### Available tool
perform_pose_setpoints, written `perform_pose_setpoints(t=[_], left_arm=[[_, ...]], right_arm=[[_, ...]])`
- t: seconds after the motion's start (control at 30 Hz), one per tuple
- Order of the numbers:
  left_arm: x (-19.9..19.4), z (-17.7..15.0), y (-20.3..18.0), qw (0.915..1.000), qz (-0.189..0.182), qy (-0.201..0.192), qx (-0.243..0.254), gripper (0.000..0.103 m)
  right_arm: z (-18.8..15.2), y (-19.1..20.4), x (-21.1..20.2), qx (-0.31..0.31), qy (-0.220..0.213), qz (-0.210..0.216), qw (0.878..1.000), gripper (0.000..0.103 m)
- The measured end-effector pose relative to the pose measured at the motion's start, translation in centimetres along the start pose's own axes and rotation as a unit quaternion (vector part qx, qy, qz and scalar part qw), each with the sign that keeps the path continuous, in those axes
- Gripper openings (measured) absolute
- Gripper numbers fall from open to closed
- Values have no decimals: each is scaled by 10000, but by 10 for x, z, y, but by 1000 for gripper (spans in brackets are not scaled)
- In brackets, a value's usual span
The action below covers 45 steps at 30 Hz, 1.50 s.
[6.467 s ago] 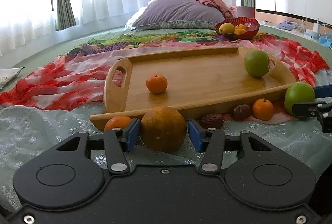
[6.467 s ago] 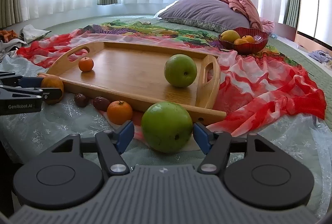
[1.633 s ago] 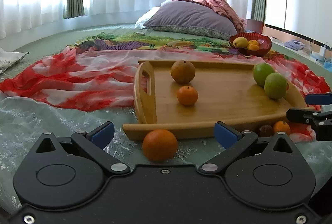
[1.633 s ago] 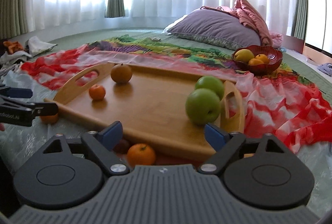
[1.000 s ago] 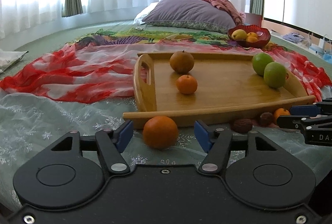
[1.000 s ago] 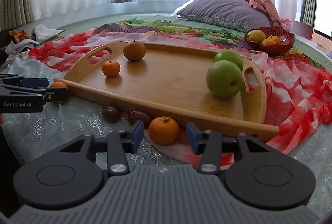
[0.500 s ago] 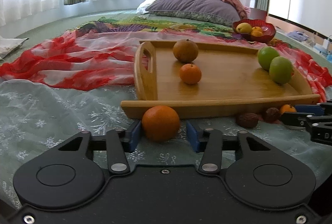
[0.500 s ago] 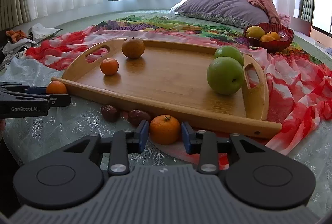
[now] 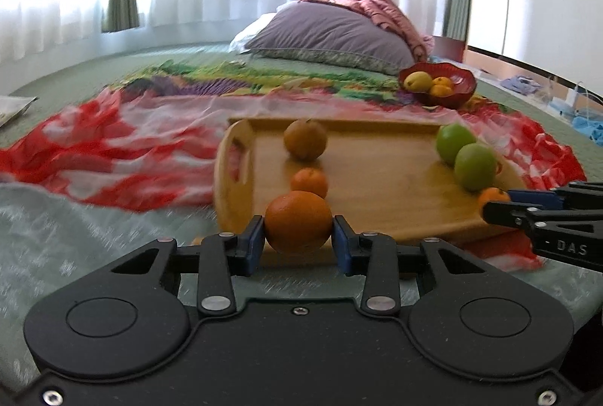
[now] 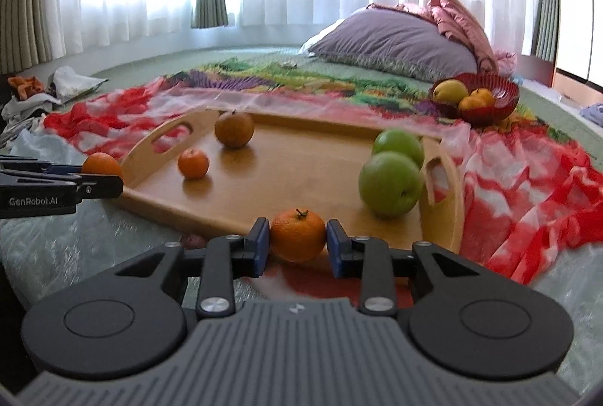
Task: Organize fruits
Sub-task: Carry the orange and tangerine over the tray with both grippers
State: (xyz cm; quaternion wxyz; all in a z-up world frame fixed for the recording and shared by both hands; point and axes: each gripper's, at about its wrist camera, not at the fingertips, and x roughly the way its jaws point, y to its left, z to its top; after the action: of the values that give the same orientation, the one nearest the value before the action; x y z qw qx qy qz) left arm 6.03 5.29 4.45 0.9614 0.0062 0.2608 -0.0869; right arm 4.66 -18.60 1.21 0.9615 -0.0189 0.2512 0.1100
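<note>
My left gripper (image 9: 297, 236) is shut on an orange (image 9: 298, 221) and holds it above the near edge of the wooden tray (image 9: 377, 180). My right gripper (image 10: 297, 242) is shut on a small mandarin (image 10: 297, 234), lifted over the tray's near rim (image 10: 233, 214). On the tray lie a brownish orange (image 9: 305, 139), a small mandarin (image 9: 309, 182) and two green apples (image 9: 475, 167). In the right wrist view they show as the brownish orange (image 10: 234, 129), the mandarin (image 10: 193, 163) and the apples (image 10: 390, 183). A dark fruit (image 10: 192, 239) peeks out below the tray.
A red bowl (image 10: 486, 104) with yellow and orange fruit stands behind the tray to the right. A purple pillow (image 9: 331, 38) lies at the back. A red and white cloth (image 9: 113, 157) lies under and around the tray, on a green bedspread.
Both grippers closed on their fruit and lifted them off the bedspread, up toward the tray's near edge.
</note>
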Motion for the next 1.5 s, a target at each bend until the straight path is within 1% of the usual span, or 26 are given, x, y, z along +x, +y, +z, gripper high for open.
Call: perform_pose_setpoints(t=[0.13,0.37,0.8,1.5], left_arm=[[13,10,-15,9999,-101,-5,96,36],[46,17,-32,9992,-302,253,1,36],[86,20,-42,9987,-284,429,42,36],[94,17,-44,9986,-223,455,121,36]], right_arm=[[9,-3,7,50,-70,-106,9999,37],[12,-10,27,174,-5,-268,9995,37],[8,-17,51,285,160,-447,9985,37],[6,-18,58,251,221,-467,9983,38]])
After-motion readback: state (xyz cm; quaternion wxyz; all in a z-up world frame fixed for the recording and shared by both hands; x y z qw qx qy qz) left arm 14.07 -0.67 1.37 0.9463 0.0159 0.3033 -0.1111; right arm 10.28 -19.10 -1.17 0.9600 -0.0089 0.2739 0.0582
